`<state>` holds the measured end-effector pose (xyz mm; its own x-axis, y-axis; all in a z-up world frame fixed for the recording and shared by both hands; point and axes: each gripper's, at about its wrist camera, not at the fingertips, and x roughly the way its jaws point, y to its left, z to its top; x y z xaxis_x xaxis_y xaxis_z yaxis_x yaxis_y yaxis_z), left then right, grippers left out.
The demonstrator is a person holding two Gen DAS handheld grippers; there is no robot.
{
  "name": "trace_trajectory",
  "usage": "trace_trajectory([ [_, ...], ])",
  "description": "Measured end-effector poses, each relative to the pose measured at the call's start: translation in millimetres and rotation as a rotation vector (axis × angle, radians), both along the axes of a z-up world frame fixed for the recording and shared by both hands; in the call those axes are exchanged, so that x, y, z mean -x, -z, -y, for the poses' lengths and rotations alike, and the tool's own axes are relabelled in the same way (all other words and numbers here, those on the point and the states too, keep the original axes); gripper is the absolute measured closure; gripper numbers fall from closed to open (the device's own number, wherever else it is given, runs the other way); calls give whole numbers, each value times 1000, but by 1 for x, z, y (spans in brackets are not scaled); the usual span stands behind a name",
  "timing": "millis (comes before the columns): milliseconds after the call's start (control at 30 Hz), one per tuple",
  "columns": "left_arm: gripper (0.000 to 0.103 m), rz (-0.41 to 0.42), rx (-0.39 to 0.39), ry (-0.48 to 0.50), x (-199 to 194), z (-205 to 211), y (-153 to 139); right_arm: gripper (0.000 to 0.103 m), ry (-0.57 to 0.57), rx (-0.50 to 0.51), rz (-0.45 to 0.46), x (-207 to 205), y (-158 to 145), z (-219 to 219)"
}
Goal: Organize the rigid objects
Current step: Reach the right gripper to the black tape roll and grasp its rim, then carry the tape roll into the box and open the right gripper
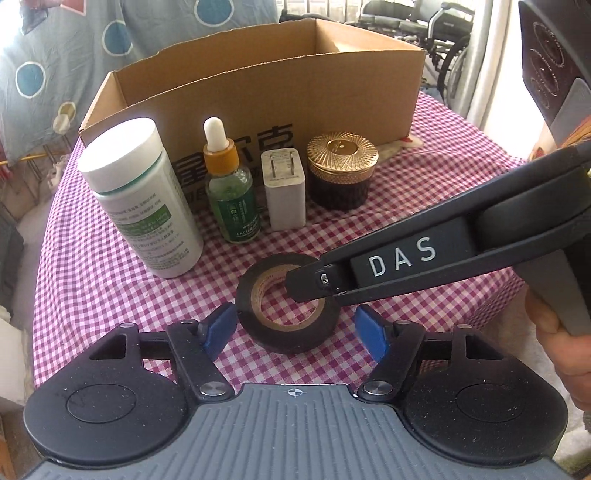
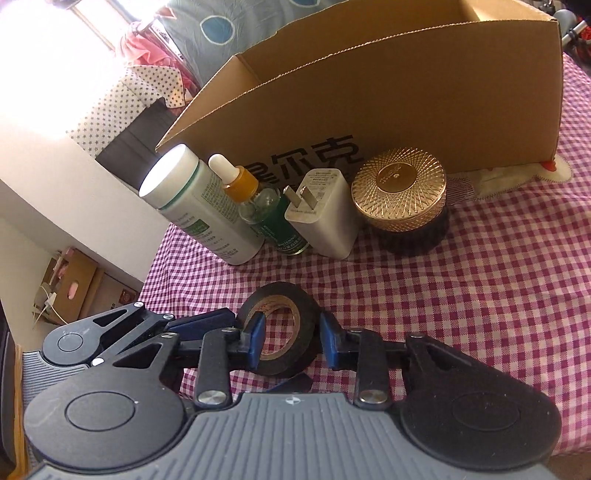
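Note:
A black tape roll (image 1: 288, 315) lies on the checked cloth, also in the right wrist view (image 2: 280, 328). My left gripper (image 1: 295, 330) is open, its blue pads on either side of the roll, apart from it. My right gripper (image 2: 290, 341) comes in from the right; one finger reaches into the roll's hole and the other sits outside the wall. Whether the pads press the wall is unclear. Behind stand a white bottle (image 1: 136, 195), a green dropper bottle (image 1: 231, 192), a white charger (image 1: 283, 186) and a gold-lidded jar (image 1: 341, 170).
An open cardboard box (image 1: 258, 88) stands behind the row, on the checked tablecloth (image 1: 424, 192). The table edge runs along the left. A wheelchair (image 1: 424, 26) and bedding are beyond the table.

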<state>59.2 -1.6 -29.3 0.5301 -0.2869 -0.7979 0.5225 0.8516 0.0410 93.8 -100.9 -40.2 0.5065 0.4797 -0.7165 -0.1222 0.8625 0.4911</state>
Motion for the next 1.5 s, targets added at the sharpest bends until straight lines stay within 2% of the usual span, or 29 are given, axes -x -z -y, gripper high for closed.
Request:
trace_trajectory([
  [333, 31, -24, 56, 123, 22, 23, 0, 69, 54, 40, 1, 23, -1, 34],
  [433, 32, -19, 44, 119, 24, 26, 0, 69, 65, 31, 3, 27, 2, 39],
  [633, 32, -36, -2, 98, 9, 29, 5, 69, 54, 92, 38, 26, -1, 31],
  [800, 33, -46, 7, 94, 4, 31, 9, 69, 48, 104, 52, 23, 0, 26],
  [967, 39, -43, 15, 72, 0, 29, 9, 81, 52, 130, 72, 23, 2, 24],
  [1067, 40, -52, 20, 59, -2, 29, 7, 84, 62, 121, 71, 23, 4, 26],
  [1300, 40, -17, 21, 64, 4, 32, -2, 84, 91, 126, 84, 28, -1, 28],
  [1500, 40, 62, 43, 72, 16, 34, -29, 84, 118, 128, 156, 42, -29, 33],
])
